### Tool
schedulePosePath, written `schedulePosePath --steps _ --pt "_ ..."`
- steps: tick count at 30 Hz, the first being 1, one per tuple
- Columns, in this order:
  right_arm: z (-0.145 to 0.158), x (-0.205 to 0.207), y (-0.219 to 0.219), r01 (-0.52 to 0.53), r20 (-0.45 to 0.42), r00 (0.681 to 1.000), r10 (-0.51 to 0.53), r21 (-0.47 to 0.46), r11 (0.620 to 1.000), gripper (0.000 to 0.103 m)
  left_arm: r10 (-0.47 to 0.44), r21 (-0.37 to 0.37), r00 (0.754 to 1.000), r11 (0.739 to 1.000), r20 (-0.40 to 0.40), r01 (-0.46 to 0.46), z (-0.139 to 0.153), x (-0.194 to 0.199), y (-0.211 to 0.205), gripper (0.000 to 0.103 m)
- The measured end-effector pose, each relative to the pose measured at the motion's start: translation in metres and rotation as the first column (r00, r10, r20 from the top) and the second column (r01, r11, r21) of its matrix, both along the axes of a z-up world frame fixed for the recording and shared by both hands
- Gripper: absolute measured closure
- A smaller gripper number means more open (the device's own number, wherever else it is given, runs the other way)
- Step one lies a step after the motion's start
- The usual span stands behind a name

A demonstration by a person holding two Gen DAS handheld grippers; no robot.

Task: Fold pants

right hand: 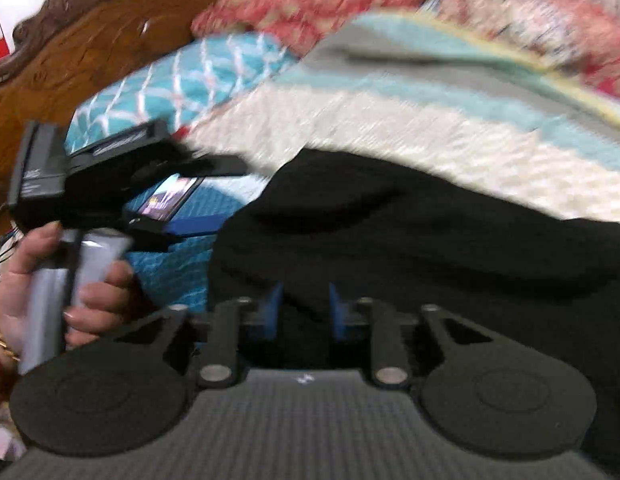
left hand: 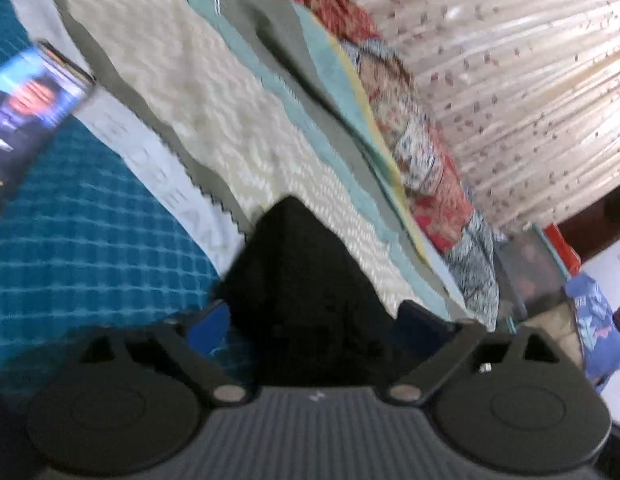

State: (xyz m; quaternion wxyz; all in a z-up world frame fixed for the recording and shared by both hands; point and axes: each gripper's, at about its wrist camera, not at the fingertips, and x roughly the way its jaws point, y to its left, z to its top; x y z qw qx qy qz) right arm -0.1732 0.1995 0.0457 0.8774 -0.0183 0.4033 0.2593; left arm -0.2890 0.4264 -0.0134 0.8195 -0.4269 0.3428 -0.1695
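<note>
The setting was a home bedroom: carved brown wooden headboard, teal checked bedspread, pleated floral curtain.

Pale strip on bedding: faint blurred letters, maybe "DREAM"; not surely readable. Nothing else legible.

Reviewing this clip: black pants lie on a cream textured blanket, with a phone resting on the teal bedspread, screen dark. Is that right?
Not quite: the phone has its screen lit, as the left wrist view shows. The black pants do lie on the cream textured blanket, and the phone rests on the teal bedspread.
</note>
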Motion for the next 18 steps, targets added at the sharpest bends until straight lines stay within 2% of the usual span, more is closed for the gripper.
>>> schedulePosePath --steps 1,3,4,5,6,9,10,14,15,18 --pt "-0.009 0.010 0.007 -0.001 -0.025 1.000 0.000 -0.026 1.000 0.081 -0.018 0.006 1.000 1.000 -0.018 0.018 -0.007 0.009 -0.005 0.008" --pt "-0.036 0.035 0.018 0.045 -0.068 0.996 -0.055 -0.134 0.990 0.085 -0.009 0.035 1.000 0.999 -0.025 0.010 -0.014 0.015 -0.012 0.009" --pt "-0.048 0.048 0.016 0.080 -0.108 0.990 -0.094 -0.127 0.989 0.085 0.003 0.055 1.000 0.999 -0.013 -0.002 -0.013 0.015 -0.015 0.012" --pt "-0.053 0.056 0.007 0.125 -0.151 0.979 -0.135 -0.073 0.989 0.085 0.019 0.075 1.000 0.997 -0.005 -0.019 -0.011 0.013 -0.015 0.031" --pt "-0.051 0.062 -0.001 0.167 -0.192 0.967 -0.169 -0.026 0.986 0.086 0.026 0.087 1.000 0.996 0.012 -0.027 -0.008 0.011 -0.016 0.054" --pt "-0.041 0.058 -0.017 0.189 -0.218 0.960 -0.176 0.039 0.981 0.082 0.018 0.036 0.997 0.999 0.081 -0.021 -0.002 0.002 -0.013 0.081" --pt "-0.036 0.053 -0.024 0.201 -0.213 0.960 -0.183 0.067 0.977 0.081 0.008 0.030 0.995 0.999 0.099 -0.011 0.002 0.000 -0.014 0.081" --pt "-0.020 0.031 -0.064 0.292 -0.197 0.947 -0.254 0.199 0.935 0.068 -0.051 0.101 0.980 0.994 0.191 0.032 0.027 -0.011 -0.038 0.084" --pt "-0.017 0.024 -0.077 0.317 -0.194 0.941 -0.276 0.222 0.922 0.064 -0.074 0.111 0.974 0.992 0.214 0.051 0.035 -0.012 -0.047 0.085" --pt "-0.008 0.007 -0.112 0.407 -0.171 0.912 -0.373 0.271 0.872 0.064 -0.181 0.199 0.941 0.972 0.287 0.126 0.055 -0.020 -0.085 0.085"
